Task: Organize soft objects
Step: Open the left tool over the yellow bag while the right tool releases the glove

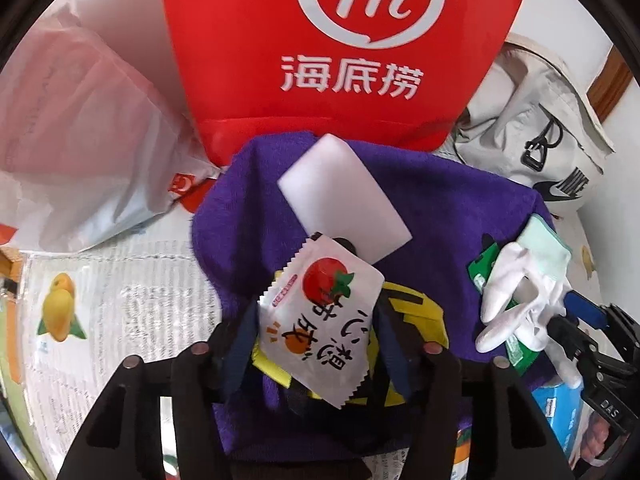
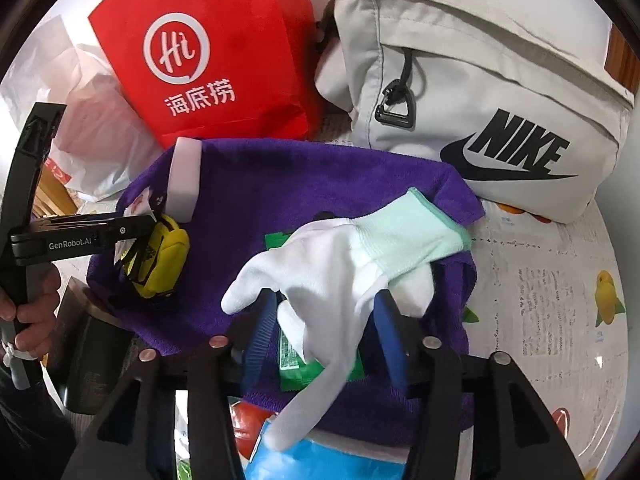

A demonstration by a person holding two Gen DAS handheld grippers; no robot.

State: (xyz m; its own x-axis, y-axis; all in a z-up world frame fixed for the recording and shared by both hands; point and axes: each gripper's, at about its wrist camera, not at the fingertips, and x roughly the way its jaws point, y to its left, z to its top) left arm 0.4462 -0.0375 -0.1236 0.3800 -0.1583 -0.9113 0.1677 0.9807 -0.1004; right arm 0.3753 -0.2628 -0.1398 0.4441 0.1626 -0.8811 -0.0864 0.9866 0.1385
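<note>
Because we are gathering the soft things onto the purple towel [image 2: 280,192], our left gripper [image 1: 316,344] stands parted around the tomato-printed sachet [image 1: 320,320] without pinching it, and our right gripper [image 2: 324,340] stands likewise slack around the white glove [image 2: 320,272], both lying on the cloth. We count one towel, one glove, one sachet, one white sponge [image 1: 340,200], one yellow pouch [image 2: 164,256] and one green packet [image 2: 312,368].

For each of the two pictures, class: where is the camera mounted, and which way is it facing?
Left wrist: on the left gripper, facing steeply down over a tomato sachet; its own fingers show.
Right wrist: on the right gripper, facing down over a white glove; a hand shows at left.
Shared: purple towel, red bag, glove.
</note>
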